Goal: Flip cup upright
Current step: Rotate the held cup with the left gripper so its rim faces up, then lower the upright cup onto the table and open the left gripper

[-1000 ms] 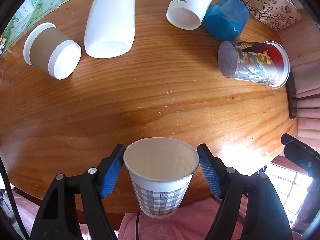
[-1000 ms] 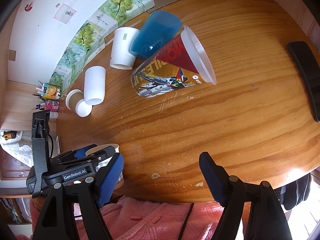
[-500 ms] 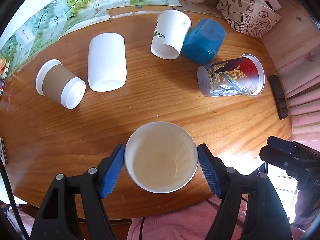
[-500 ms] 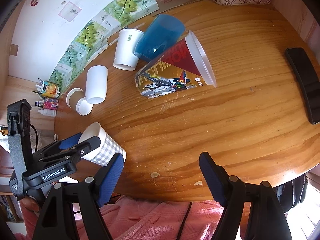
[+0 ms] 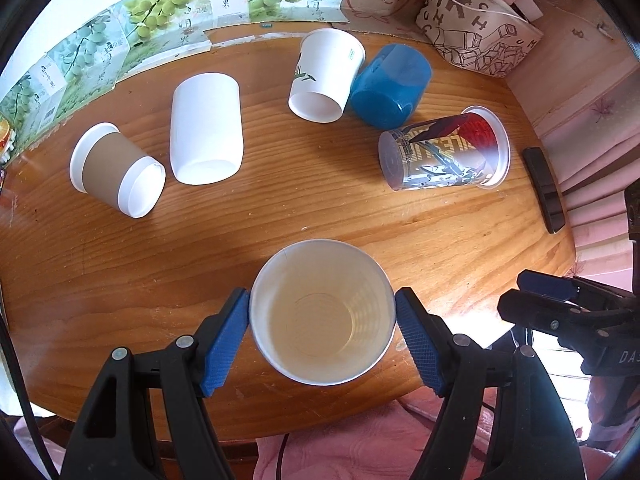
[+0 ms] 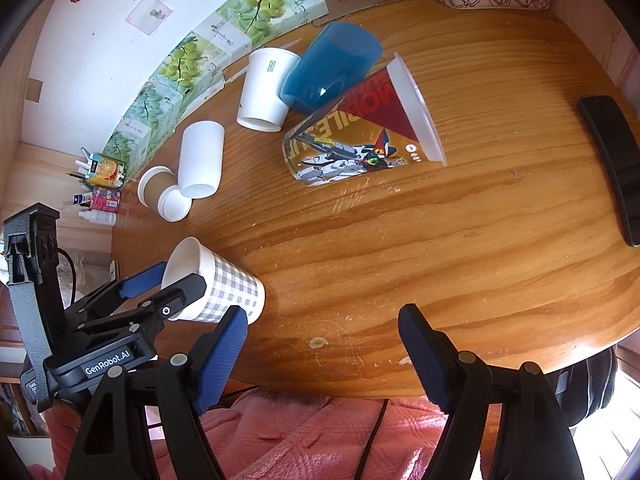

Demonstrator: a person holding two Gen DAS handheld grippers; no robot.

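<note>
My left gripper (image 5: 322,332) is shut on a grey-checked paper cup (image 5: 322,312) near its rim; I look straight into its empty white inside. In the right wrist view the same cup (image 6: 224,284) is held by the left gripper (image 6: 160,284) over the near left part of the wooden table (image 6: 440,240), its base at or just above the surface. My right gripper (image 6: 322,352) is open and empty at the table's near edge. It also shows in the left wrist view (image 5: 560,300).
Several cups lie on their sides farther back: a brown-sleeved cup (image 5: 116,170), a white cup (image 5: 206,128), a white paper cup (image 5: 324,76), a blue cup (image 5: 390,86) and a printed clear cup (image 5: 444,154). A black phone (image 5: 544,188) lies at the right edge.
The left gripper has carried the checked cup from off the near edge up over the table and tipped it, so its mouth now faces the camera. The right gripper has barely moved.
</note>
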